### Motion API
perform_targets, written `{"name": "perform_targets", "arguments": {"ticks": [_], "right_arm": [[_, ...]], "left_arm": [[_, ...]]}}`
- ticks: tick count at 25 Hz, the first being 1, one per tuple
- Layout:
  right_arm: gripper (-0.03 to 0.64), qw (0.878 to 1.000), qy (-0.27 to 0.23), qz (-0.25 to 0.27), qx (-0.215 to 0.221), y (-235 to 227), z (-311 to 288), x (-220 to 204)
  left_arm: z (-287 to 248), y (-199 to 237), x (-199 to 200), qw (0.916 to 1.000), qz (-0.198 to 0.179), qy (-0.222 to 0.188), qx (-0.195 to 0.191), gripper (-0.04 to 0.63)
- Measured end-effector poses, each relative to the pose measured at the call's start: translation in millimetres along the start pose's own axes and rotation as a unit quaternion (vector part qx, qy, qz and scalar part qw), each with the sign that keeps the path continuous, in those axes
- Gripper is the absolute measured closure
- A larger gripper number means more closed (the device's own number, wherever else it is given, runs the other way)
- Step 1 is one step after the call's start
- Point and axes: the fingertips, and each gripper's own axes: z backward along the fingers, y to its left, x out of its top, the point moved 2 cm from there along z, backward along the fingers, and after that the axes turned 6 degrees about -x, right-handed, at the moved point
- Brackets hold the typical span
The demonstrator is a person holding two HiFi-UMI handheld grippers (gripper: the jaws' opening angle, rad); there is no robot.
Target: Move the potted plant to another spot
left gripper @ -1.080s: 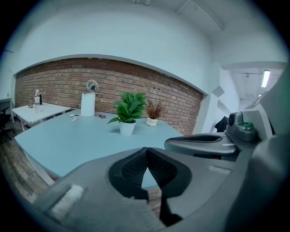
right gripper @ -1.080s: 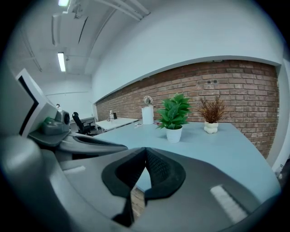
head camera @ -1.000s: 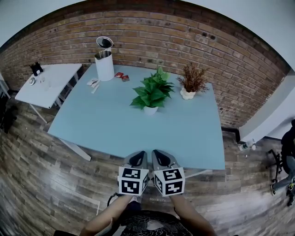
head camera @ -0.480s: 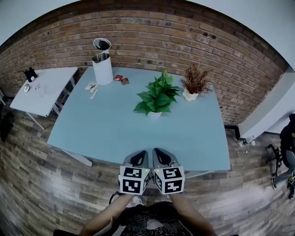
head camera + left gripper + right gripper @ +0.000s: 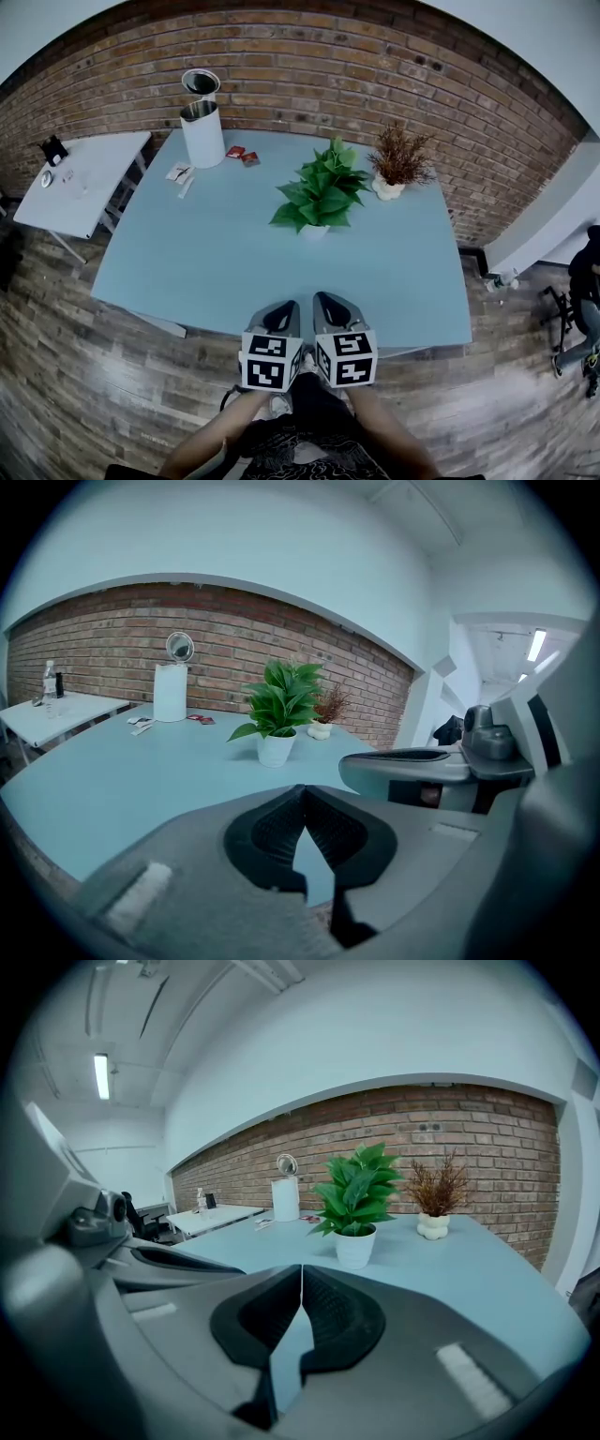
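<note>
A leafy green plant in a small white pot stands near the middle of the light blue table. Both grippers hover side by side over the table's near edge, well short of the plant. My left gripper has its jaws shut with nothing between them. My right gripper is likewise shut and empty. From each gripper view the plant stands straight ahead beyond the jaw tips.
A dried brown plant in a cream pot stands at the table's far right. A white cylinder with a round mirror, small red packets and papers lie at the far left. A white side table stands left; a brick wall behind.
The view has shifted forward a little: the table and plant sit slightly nearer and the side table has slid left. Both grippers stay shut, side by side.
</note>
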Motion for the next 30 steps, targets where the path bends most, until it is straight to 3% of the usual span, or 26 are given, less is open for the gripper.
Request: {"name": "perform_targets", "arguments": {"ticks": [21,30], "right_arm": [[0.583,1.000,0.020,0.006,-0.009,-45.5,-82.2,13.6],[0.525,0.999,0.035,0.019,-0.011,-59.4,-129.7,13.6]], "left_arm": [[-69.6,37.6,31.1,0.9998,0.003,0.017,0.006,0.595],[-90.5,58.1,42.0,0.9995,0.014,0.023,0.018,0.595]]}}
